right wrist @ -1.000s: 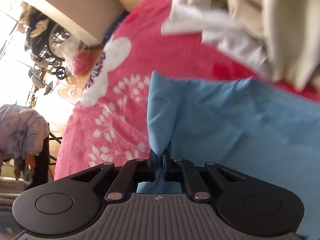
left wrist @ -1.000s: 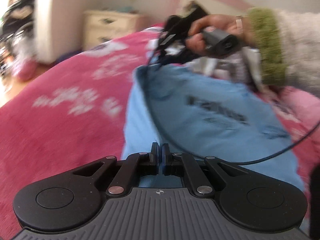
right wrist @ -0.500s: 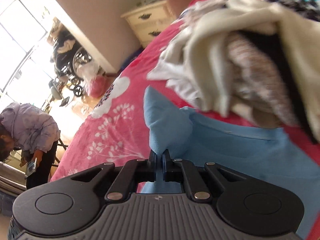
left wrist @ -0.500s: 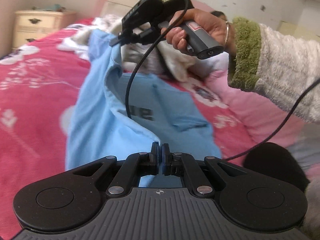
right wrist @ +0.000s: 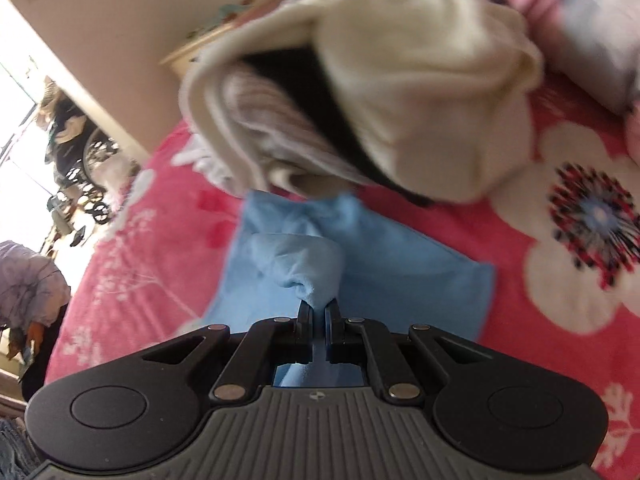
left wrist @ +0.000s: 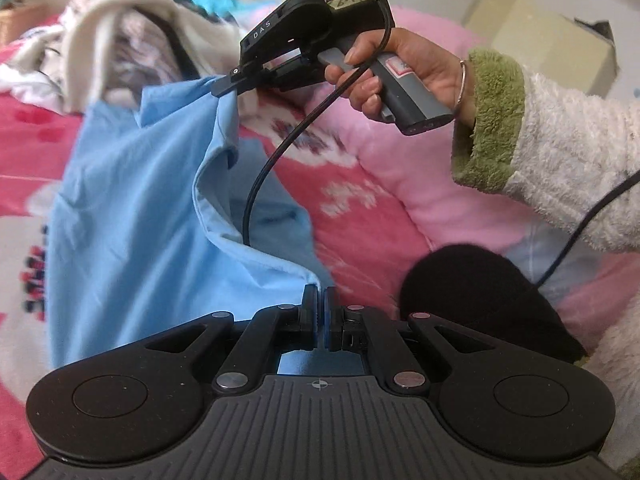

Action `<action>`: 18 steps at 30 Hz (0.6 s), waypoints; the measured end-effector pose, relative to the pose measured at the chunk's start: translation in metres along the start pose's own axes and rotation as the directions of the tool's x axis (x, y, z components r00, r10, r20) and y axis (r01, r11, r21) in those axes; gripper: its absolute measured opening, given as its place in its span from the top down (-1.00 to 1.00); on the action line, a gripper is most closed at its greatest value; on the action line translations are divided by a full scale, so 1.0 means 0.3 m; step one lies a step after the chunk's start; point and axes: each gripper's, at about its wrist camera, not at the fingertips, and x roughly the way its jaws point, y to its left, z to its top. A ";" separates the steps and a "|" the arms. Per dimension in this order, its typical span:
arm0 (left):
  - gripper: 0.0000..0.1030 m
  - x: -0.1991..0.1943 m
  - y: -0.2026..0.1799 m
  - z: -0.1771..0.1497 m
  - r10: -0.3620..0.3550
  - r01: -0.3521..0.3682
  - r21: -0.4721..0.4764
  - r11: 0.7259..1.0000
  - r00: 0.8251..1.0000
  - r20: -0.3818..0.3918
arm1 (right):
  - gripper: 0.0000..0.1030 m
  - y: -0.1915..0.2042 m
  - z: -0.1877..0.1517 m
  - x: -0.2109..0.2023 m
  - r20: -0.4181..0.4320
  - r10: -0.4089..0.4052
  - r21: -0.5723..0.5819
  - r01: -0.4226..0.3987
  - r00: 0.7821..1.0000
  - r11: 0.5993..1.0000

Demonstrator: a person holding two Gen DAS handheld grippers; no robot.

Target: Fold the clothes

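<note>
Blue shirt (left wrist: 132, 216) carried across the bed (left wrist: 360, 216), one edge lifted for a fold.

Left gripper (left wrist: 320, 312) and right gripper (left wrist: 224, 84), jaws pressed together, each pinching a point on that edge; swung sideways from a second ago, now just beside the clothes pile (right wrist: 400, 92). Rest of shirt flat on bed; fold under way, not yet laid down.

Light-blue shirt (left wrist: 136, 216), pink floral blanket (right wrist: 560, 320).
</note>
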 end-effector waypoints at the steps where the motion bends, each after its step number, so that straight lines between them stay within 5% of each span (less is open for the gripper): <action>1: 0.98 0.016 -0.001 -0.002 -0.004 0.004 0.004 1.000 1.000 -0.016 | 0.88 -0.023 -0.006 -0.001 0.001 0.003 0.012 -0.003 1.000 1.000; 13: 0.98 0.085 -0.045 0.027 -0.059 0.063 0.038 0.997 0.993 -0.100 | 0.86 -0.212 -0.027 0.036 0.024 -0.004 0.073 0.002 1.000 0.997; 16: 0.98 0.128 -0.034 0.017 -0.057 0.062 0.024 0.998 0.986 -0.157 | 0.73 -0.251 -0.049 0.081 -0.011 -0.028 0.098 0.029 1.000 0.995; 18: 0.95 0.151 -0.027 0.009 -0.049 0.054 0.021 0.998 0.980 -0.191 | 0.43 -0.272 -0.064 0.089 -0.016 -0.051 0.119 0.052 0.999 0.991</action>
